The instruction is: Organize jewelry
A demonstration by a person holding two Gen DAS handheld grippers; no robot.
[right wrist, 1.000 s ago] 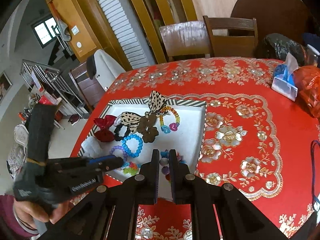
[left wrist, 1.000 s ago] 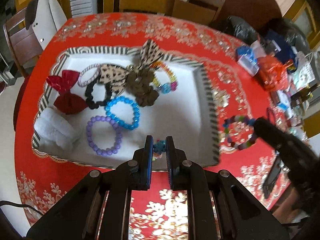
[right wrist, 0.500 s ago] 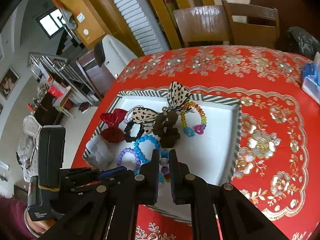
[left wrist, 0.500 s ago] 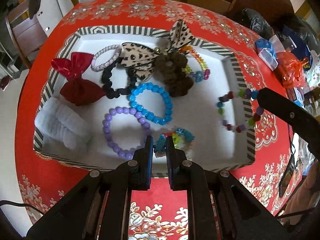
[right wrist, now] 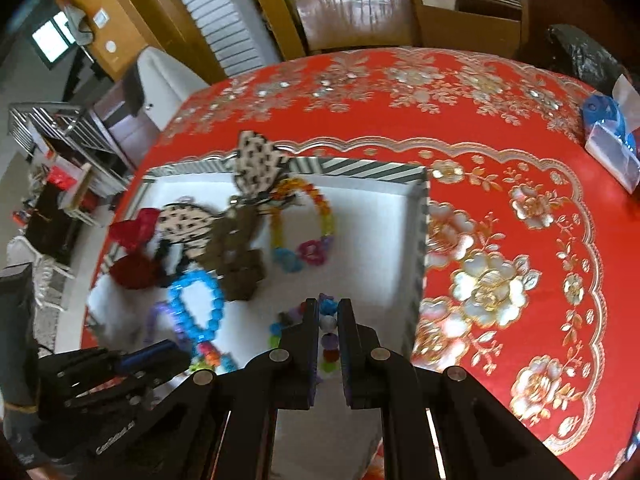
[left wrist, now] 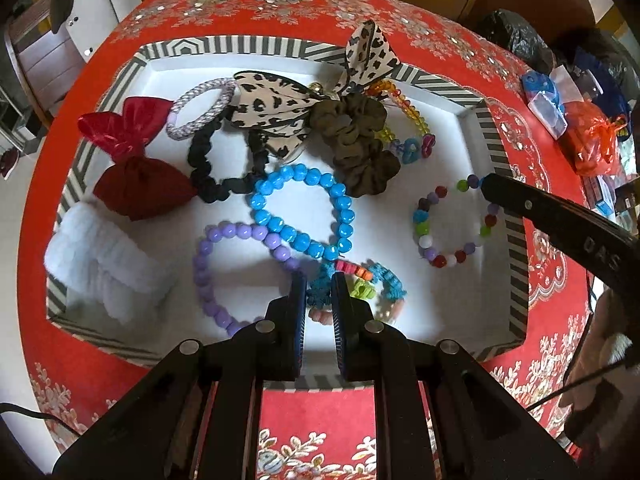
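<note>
Red tablecloth (left wrist: 536,280) surrounds striped tray (left wrist: 496,148) crowded with scrunchies (left wrist: 356,140).

table (right wrist: 500,128): red floral cloth | wooden chair (right wrist: 460,12) behind | window (right wrist: 50,36) bright

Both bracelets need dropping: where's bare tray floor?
Bare white floor lies along the tray's right wall, above the multicolor bead bracelet, and between the blue bead bracelet and that one. The left half is crowded: red bow, black scrunchie, purple bracelet.

table (right wrist: 500,128): red floral cloth | on it: striped tray (left wrist: 496,148), tissue pack (right wrist: 608,144)
</note>
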